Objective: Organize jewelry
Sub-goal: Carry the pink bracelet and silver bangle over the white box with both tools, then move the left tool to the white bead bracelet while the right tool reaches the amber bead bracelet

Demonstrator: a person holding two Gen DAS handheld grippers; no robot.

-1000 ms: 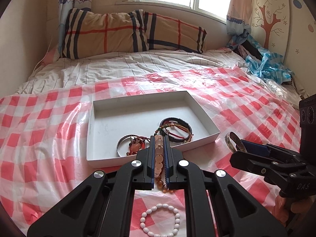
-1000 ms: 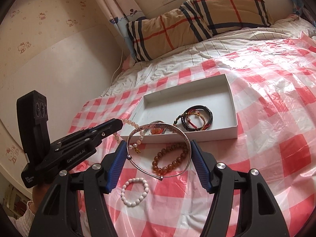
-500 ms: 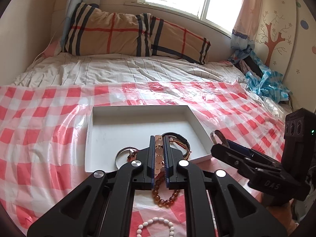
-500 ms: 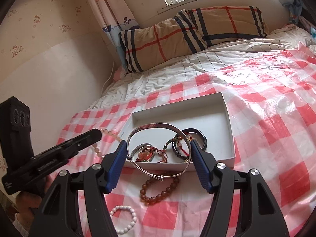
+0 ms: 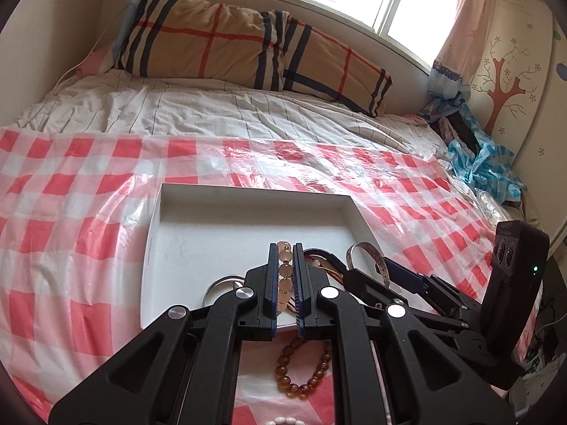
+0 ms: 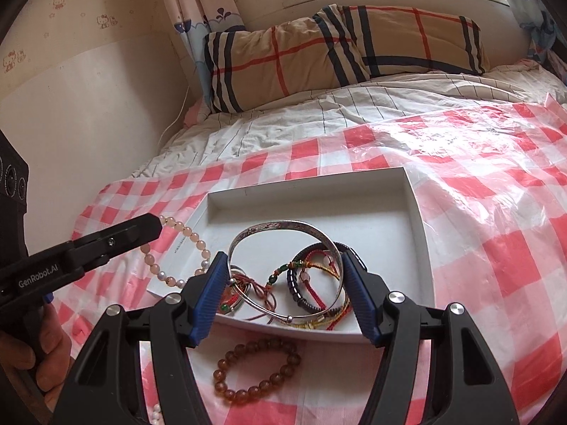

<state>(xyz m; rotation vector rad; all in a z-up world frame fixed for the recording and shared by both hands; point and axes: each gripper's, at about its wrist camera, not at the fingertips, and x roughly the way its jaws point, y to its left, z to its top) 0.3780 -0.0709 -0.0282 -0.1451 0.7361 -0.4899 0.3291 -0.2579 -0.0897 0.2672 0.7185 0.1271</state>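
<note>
A white shallow box point(image 5: 248, 191) point(image 6: 421, 233) lies on the red-checked plastic sheet. My left gripper point(image 5: 285, 258) point(image 6: 156, 226) is shut on a pale pink bead bracelet point(image 5: 284, 269) point(image 6: 184, 244) above the box's near left edge. My right gripper point(image 6: 283, 265) point(image 5: 358, 276) is shut on a silver bangle point(image 6: 283, 228) point(image 5: 368, 251), held above the box's near part. In the box lie a second bangle with red cord point(image 6: 244, 290) and dark and red woven bracelets point(image 6: 312, 283). An amber bead bracelet point(image 6: 255, 372) point(image 5: 301, 372) lies just before the box.
A white bead bracelet point(image 5: 283, 420) lies nearest me on the sheet. Plaid pillows point(image 5: 241, 42) and a striped sheet point(image 5: 212, 113) lie beyond. Blue cloth point(image 5: 485, 166) is piled at the far right. A wall point(image 6: 88, 99) stands on the left.
Both grippers have moved forward with their bracelets, from before the box to above its near edge. The box and its contents look nearer.
</note>
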